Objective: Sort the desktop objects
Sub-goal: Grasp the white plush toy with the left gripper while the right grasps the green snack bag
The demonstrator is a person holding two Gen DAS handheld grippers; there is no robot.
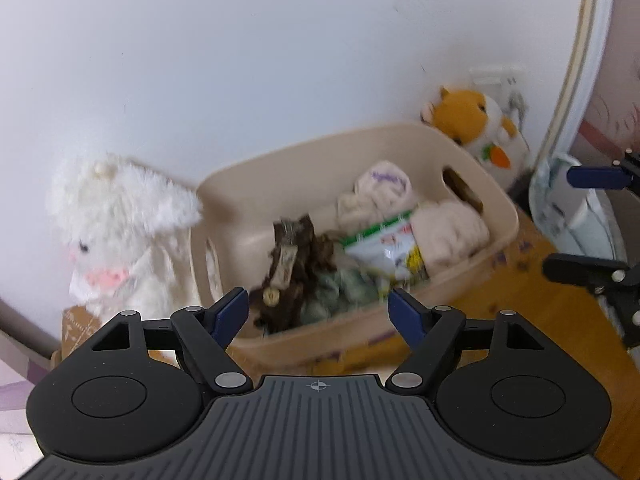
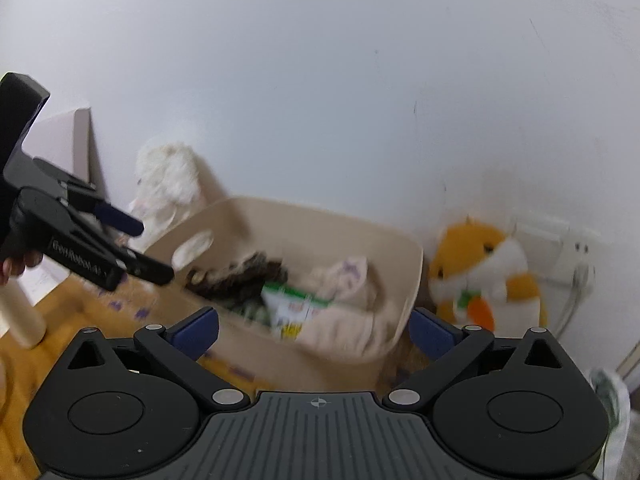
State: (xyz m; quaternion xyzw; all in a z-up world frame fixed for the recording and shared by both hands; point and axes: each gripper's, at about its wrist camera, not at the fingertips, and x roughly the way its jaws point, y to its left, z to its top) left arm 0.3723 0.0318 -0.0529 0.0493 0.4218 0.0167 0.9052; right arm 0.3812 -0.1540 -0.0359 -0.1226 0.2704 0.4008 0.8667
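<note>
A beige plastic bin (image 1: 496,236) (image 2: 404,280) stands on the wooden desk by the wall. It holds a dark brown furry item (image 1: 300,268) (image 2: 244,276), a green-and-white packet (image 1: 384,248) (image 2: 292,308), rolled cream cloths (image 1: 448,232) (image 2: 344,276) and a greenish cloth (image 1: 340,292). My left gripper (image 1: 318,314) is open and empty, just in front of the bin. My right gripper (image 2: 314,326) is open and empty, also in front of the bin. Each gripper shows in the other's view, the right (image 1: 568,224) and the left (image 2: 148,248).
A white plush rabbit (image 1: 120,232) (image 2: 168,184) sits left of the bin against the wall. An orange-and-white plush hamster (image 1: 480,128) (image 2: 488,276) sits to its right, by a wall socket (image 2: 576,252). A white packet (image 1: 568,208) lies at the right edge.
</note>
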